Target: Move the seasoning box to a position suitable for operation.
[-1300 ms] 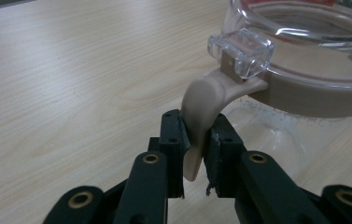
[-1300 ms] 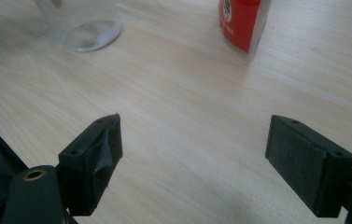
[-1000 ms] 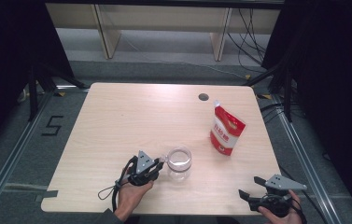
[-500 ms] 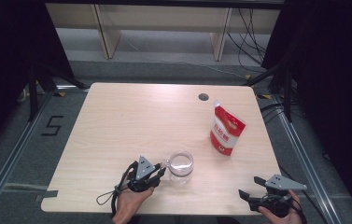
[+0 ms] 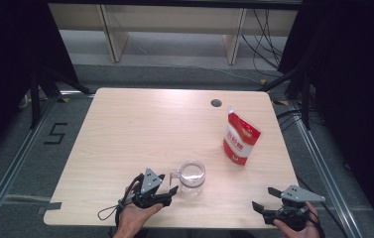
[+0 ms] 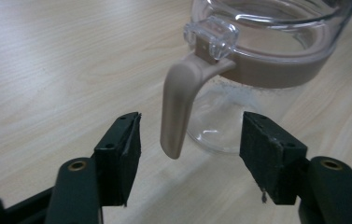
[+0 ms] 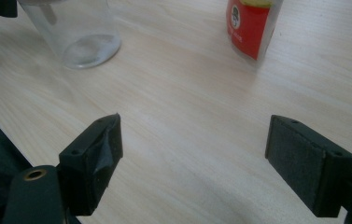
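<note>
Between the left gripper's (image 6: 190, 156) just-opened jaws hung the jug's (image 6: 262, 60) handle (image 6: 178, 107), upright and untouched; the right gripper (image 7: 192, 154) gaped wide.

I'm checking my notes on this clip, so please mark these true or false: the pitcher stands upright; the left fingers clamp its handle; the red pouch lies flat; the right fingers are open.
1. The pitcher stands upright. True.
2. The left gripper clamps the handle. False: its fingers have just been opening and stand apart from it.
3. The red pouch lies flat. False: it stands upright.
4. The right gripper has open fingers. True.
</note>
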